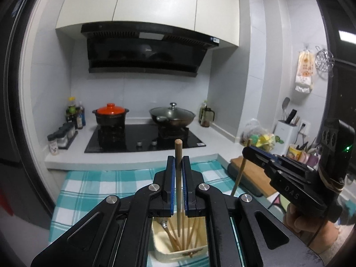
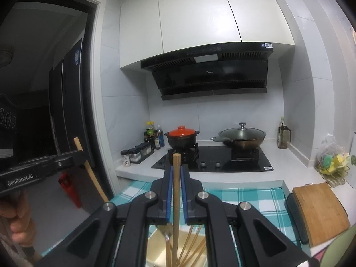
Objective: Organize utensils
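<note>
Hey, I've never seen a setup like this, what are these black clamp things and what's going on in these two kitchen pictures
There is no robot here. A person holds a hand-operated claw in each hand, and each claw carries a wide-angle camera looking forward along its two fingers. One picture is from the left claw's camera, the other from the right's.

The left claw is closed on a wooden chopstick standing upright. In the same view you see the right claw from the side, pinching a second chopstick. In its own camera the right claw grips that stick.

Below both claws is a cream container with more chopsticks, resting on a teal checked cloth. Behind are a stove, an orange-lidded pot, a lidded wok and a wooden cutting board.
</note>
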`<state>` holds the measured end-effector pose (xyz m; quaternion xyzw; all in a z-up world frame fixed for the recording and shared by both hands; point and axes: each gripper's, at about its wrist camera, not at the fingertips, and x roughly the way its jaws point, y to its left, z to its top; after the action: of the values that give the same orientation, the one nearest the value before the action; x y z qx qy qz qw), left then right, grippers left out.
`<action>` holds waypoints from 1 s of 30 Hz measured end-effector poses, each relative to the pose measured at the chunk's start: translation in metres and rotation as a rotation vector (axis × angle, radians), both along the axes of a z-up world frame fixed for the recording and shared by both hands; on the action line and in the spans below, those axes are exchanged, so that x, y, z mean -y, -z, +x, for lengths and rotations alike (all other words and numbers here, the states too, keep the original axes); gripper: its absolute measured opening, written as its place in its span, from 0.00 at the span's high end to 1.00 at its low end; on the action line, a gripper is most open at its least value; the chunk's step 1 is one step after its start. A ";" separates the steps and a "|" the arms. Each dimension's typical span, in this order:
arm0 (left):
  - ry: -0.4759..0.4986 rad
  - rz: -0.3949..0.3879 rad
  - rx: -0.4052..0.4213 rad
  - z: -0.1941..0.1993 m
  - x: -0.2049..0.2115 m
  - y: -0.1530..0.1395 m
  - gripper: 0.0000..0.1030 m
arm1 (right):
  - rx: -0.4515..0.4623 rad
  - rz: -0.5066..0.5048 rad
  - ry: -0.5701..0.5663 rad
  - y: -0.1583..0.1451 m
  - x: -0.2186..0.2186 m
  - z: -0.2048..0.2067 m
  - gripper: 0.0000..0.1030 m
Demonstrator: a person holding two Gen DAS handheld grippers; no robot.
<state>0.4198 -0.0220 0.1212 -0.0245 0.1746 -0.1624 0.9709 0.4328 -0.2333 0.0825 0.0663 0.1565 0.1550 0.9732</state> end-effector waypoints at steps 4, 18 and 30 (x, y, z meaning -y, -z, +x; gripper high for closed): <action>-0.009 0.020 -0.088 0.037 0.009 0.035 0.96 | -0.043 0.012 -0.010 0.027 -0.002 0.034 0.93; -0.056 0.077 -0.356 0.104 0.010 0.152 0.55 | -0.468 0.057 -0.101 0.173 -0.020 0.117 0.78; -0.175 0.254 -0.059 -0.011 0.007 0.101 0.01 | -0.218 -0.073 0.057 0.080 0.004 0.034 0.20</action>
<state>0.4087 -0.0295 0.0206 0.0787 0.2196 -0.0531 0.9710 0.4668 -0.2375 0.0020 0.0518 0.2650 0.1131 0.9562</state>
